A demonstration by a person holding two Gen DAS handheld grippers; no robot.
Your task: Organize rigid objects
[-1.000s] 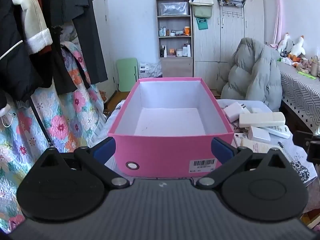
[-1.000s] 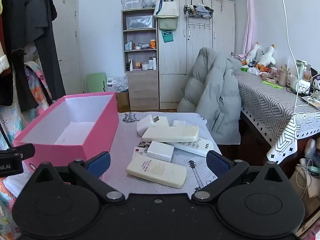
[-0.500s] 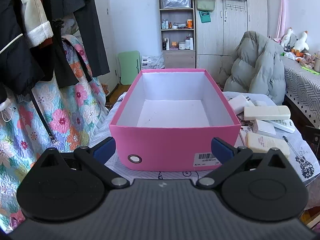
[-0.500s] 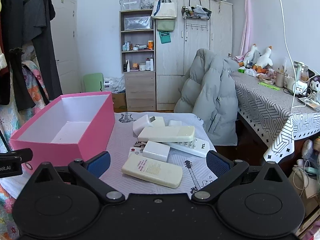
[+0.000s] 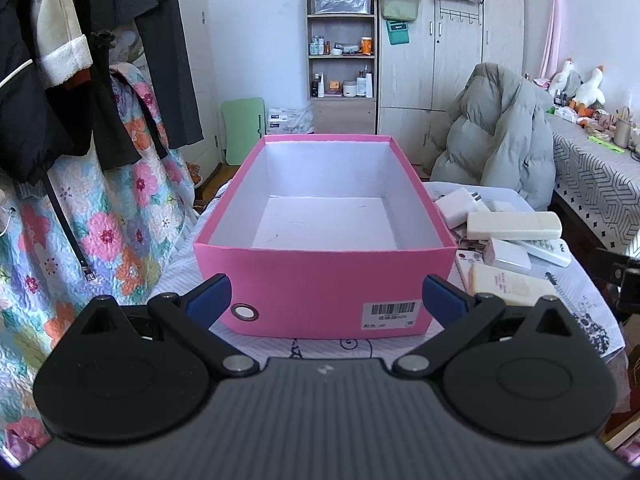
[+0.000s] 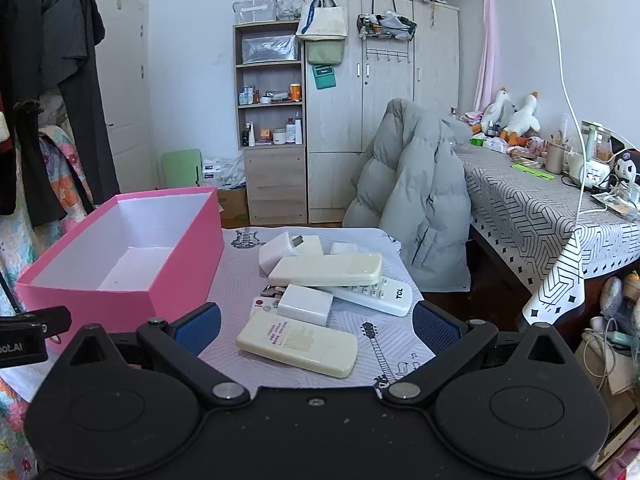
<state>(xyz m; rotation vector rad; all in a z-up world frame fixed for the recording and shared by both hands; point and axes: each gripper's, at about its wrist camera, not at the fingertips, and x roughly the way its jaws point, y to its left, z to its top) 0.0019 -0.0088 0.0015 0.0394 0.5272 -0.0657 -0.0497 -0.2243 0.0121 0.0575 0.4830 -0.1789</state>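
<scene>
Left wrist view: looks straight down the length of the pink box (image 5: 324, 280), barcode sticker and metal eyelet on its near end wall. Right wrist view: shows the box (image 6: 120, 268) from its side, plus the "TCL" lettering on the white remote (image 6: 376, 295), unreadable from the left.

Box: white inside, nothing in it.

Pile beside the box, on the guitar-print cloth (image 6: 384, 344): cream remote (image 6: 297, 344) nearest, a white block (image 6: 306, 304) behind it, a long cream remote (image 6: 326, 269) lying across the white remote, white adapter (image 6: 280, 254) at the back.

Left gripper (image 5: 326, 300): fingers spread wide, holding nothing, blue pads flanking the box's near end but short of it.

Right gripper (image 6: 316, 322): also spread wide, empty; the nearest cream remote lies between its pads, not touched.
</scene>
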